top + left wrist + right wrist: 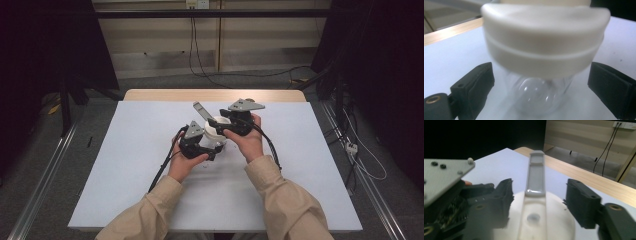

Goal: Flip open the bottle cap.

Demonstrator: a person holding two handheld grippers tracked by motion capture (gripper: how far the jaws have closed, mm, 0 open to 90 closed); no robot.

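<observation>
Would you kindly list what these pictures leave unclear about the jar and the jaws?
- High view: clear glass jar body beneath the white round lid, hidden by both hands and grippers.
- Left gripper view: jar's contents, blurred.
- Right gripper view: grey lid handle's hinge and the jar below, cut off by the bottom edge.

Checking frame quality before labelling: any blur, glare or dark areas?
High view: sharp, evenly lit table, black corners. Left gripper view: white lid soft, too close; glare spots on the clear jar. Right gripper view: near left claw smeared; grey flip tab sharper; dark backdrop.
</observation>
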